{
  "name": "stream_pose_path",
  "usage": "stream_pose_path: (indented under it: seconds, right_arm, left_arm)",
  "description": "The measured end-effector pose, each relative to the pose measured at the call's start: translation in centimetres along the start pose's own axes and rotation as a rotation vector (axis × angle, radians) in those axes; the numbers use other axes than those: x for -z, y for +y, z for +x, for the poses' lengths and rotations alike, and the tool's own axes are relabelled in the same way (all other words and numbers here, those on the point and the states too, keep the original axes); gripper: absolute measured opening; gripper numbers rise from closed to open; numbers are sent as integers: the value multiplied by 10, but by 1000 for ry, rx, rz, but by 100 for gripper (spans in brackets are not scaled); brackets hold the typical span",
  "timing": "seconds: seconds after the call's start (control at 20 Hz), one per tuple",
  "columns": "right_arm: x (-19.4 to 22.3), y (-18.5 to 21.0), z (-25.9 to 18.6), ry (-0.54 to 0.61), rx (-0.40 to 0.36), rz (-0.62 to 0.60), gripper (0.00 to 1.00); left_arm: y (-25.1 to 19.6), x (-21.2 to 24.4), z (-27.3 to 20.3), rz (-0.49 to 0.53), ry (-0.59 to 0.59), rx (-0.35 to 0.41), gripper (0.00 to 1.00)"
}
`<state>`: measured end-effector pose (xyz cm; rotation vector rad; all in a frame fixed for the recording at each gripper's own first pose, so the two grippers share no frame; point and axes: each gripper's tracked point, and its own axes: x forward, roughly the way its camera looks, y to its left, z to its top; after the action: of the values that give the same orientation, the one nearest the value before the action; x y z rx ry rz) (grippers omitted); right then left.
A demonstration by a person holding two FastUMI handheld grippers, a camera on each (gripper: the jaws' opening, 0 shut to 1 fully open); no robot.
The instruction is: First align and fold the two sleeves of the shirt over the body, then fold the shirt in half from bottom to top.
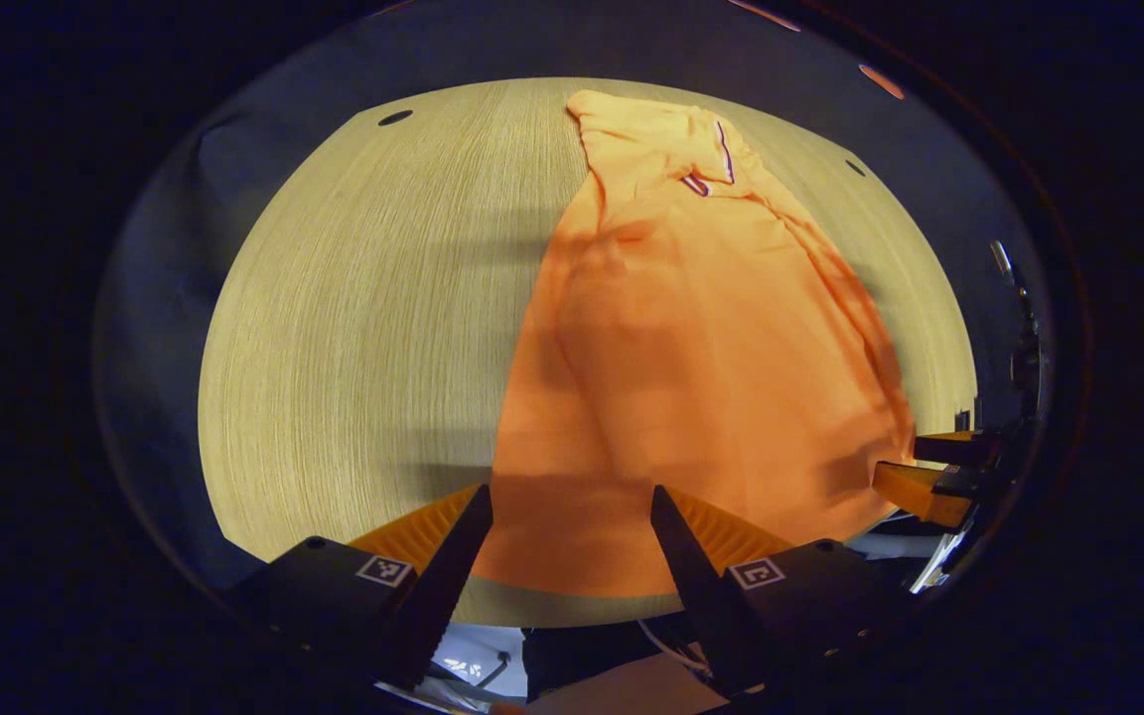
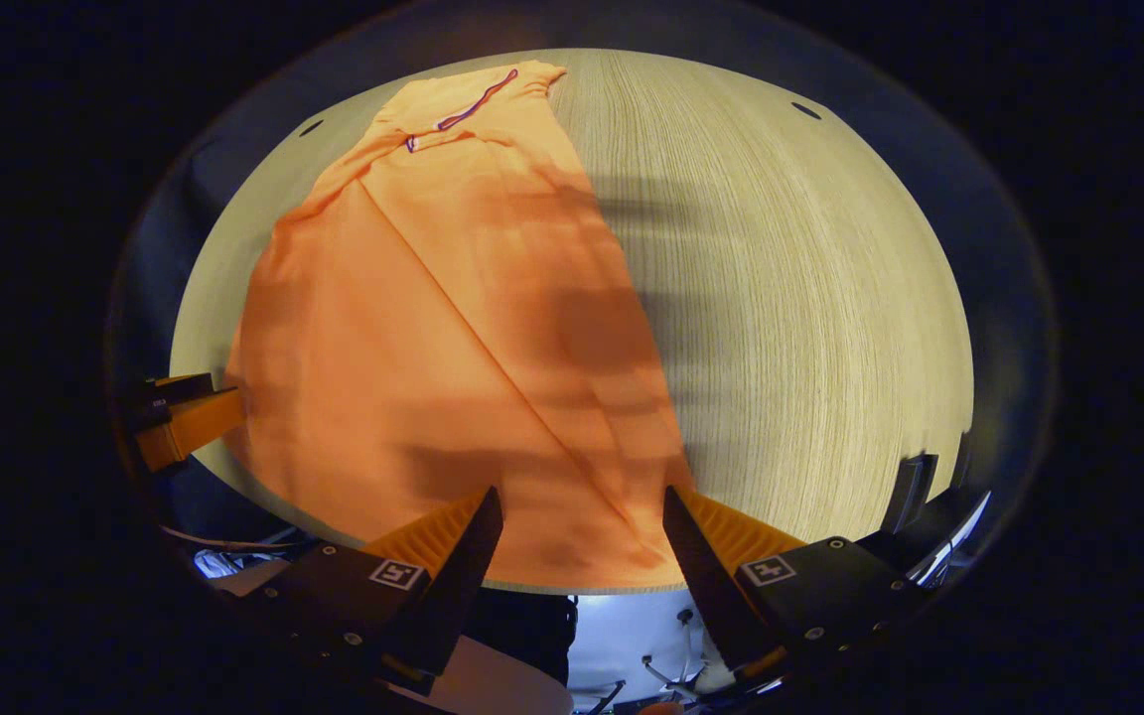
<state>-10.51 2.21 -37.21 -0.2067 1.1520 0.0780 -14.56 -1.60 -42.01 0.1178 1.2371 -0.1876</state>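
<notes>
Where left gripper view looks along pale wood-grain table [image 1: 354, 328]: orange fabric shirt [image 1: 691, 357] flat, sleeves folded over body, collar far; left gripper [image 1: 572, 501] fingers spread above near hem. Right gripper view: right gripper [image 2: 582, 506] fingers spread above hem corner, nothing pinched.

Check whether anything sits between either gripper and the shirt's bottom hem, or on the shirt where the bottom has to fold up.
Nothing visible does. The left gripper and right gripper are both open at the near hem of the shirt, with only fabric between their fingers. The shirt lies alone on the table, sleeves already folded in, collar end unobstructed.
</notes>
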Motion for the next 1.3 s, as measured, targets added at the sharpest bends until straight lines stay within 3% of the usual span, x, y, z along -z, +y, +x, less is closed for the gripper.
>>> stream_pose_path:
  seconds: [0.6, 0.85, 0.95, 1.0, 1.05, 1.1, 1.15, 1.2, 1.25, 1.3]
  right_arm:
    - [10, 3, 7, 87, -12, 30, 100]
    - [10, 3, 8, 57, -12, 31, 99]
    - [11, 6, 7, 61, -16, 20, 76]
    - [10, 7, 6, 57, -21, 13, 57]
    - [9, 11, 7, 49, -30, 25, 46]
    - [9, 13, 6, 46, -38, 19, 19]
    - [7, 13, 6, 21, -43, 4, 16]
    - [-7, 19, 9, 16, -46, 48, 16]
    - [9, 18, 6, 6, -55, 34, 0]
    - [8, 17, 5, 15, -59, 35, 0]
  left_arm:
    - [-14, 23, 12, 10, 113, -35, 99]
    - [-14, 23, 11, 13, 20, -32, 99]
    - [-15, 21, 9, -3, 14, -28, 95]
    - [-16, 20, 10, -15, 9, -23, 72]
    - [-19, 17, 13, -11, -2, -13, 48]
    - [-23, 14, 13, -25, -10, 3, 39]
    - [-23, 17, 13, -19, -6, 15, 10]
    - [-27, 14, 14, -20, -29, 32, 10]
    - [-25, 16, 9, -27, -25, 37, 1]
    - [-25, 15, 9, -13, -34, 44, 1]
